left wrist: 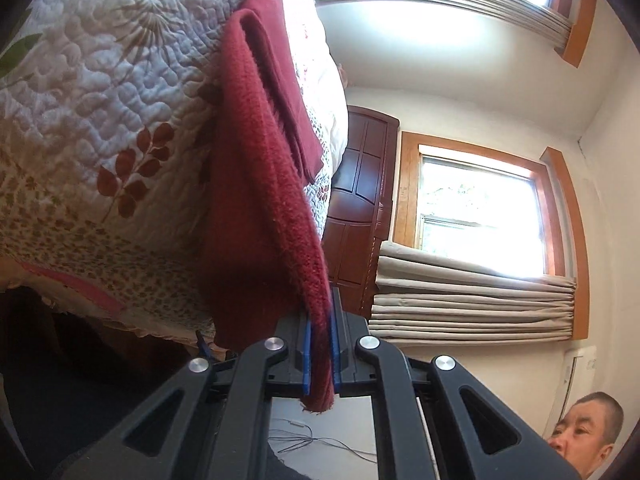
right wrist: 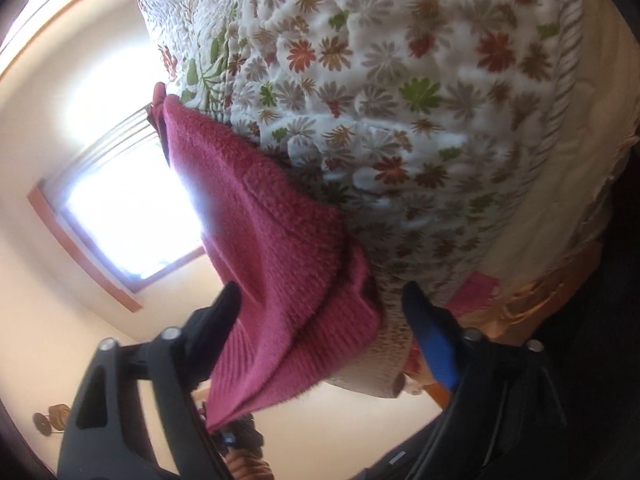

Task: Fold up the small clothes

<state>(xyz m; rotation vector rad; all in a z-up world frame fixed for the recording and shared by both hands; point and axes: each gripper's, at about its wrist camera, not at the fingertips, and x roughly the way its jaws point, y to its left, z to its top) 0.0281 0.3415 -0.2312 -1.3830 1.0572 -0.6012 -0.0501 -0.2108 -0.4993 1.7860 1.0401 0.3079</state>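
A dark red fleece garment lies on the flowered quilt of a bed, with one part folded double on top. The garment's near edge is lifted off the bed, and my left gripper is shut on that edge between its blue pads. In the right wrist view the same garment looks pink-red and rises from the quilt toward the camera. It passes between the widely spread fingers of my right gripper, which is open and not pinching it.
A wooden door, a window and bunched beige curtains stand past the bed. A person's head is in the lower right corner of the left wrist view. Thin cables lie on the floor. The bed's edge runs along the right.
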